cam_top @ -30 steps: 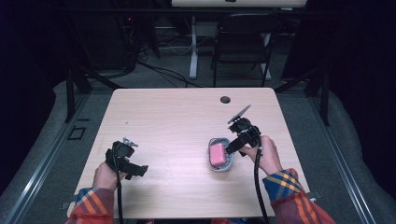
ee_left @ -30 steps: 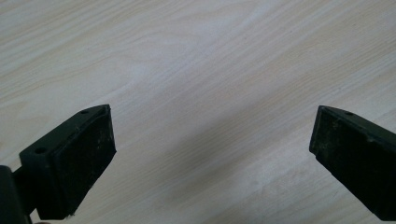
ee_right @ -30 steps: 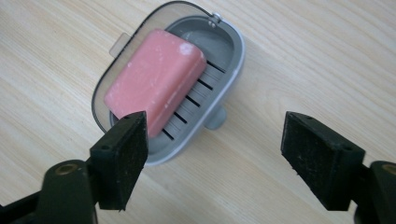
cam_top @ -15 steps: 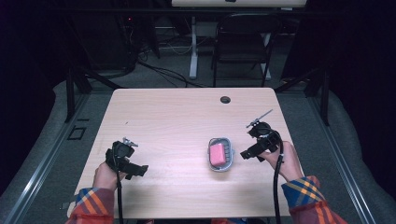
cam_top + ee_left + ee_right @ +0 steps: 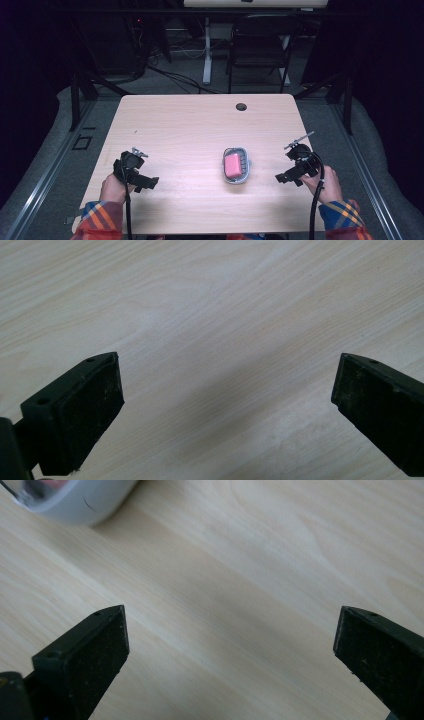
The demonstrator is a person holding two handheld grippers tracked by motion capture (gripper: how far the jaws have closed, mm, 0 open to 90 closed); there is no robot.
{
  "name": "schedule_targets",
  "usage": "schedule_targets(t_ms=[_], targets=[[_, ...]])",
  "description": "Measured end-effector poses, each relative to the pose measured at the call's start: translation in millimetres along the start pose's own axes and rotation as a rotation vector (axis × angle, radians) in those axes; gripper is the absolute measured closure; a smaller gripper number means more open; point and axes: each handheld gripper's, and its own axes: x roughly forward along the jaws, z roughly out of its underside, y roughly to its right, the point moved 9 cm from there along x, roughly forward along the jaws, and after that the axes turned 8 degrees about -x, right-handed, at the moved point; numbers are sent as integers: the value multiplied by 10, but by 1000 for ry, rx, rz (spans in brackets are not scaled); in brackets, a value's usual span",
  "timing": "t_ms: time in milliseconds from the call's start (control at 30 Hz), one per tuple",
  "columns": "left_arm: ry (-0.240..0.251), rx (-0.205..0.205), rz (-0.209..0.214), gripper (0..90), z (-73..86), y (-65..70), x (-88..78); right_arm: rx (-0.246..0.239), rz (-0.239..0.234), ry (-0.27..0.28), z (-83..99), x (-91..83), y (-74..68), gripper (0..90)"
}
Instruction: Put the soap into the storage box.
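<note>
Right gripper [image 5: 286,176], jaws just opened wide and empty, has withdrawn to three o'clock of the soap dish [image 5: 236,165]; pink soap [image 5: 232,164] appears delivered.

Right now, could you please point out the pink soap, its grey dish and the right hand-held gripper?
pink soap [image 5: 232,164], high view, its top face
grey dish [image 5: 235,181], high view, near rim
right hand-held gripper [image 5: 282,177], high view, between its fingertips

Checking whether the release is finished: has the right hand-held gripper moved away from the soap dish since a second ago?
Yes. The right hand-held gripper, jaws just opened and empty, has moved right, away from the soap dish toward the table's right edge.
</note>
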Motion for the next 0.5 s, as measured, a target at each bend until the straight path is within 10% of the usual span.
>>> schedule_targets(t_ms=[500], targets=[[-16,22,13,0,-13,49,25,60,-140,-28,395,243,-44,35]])
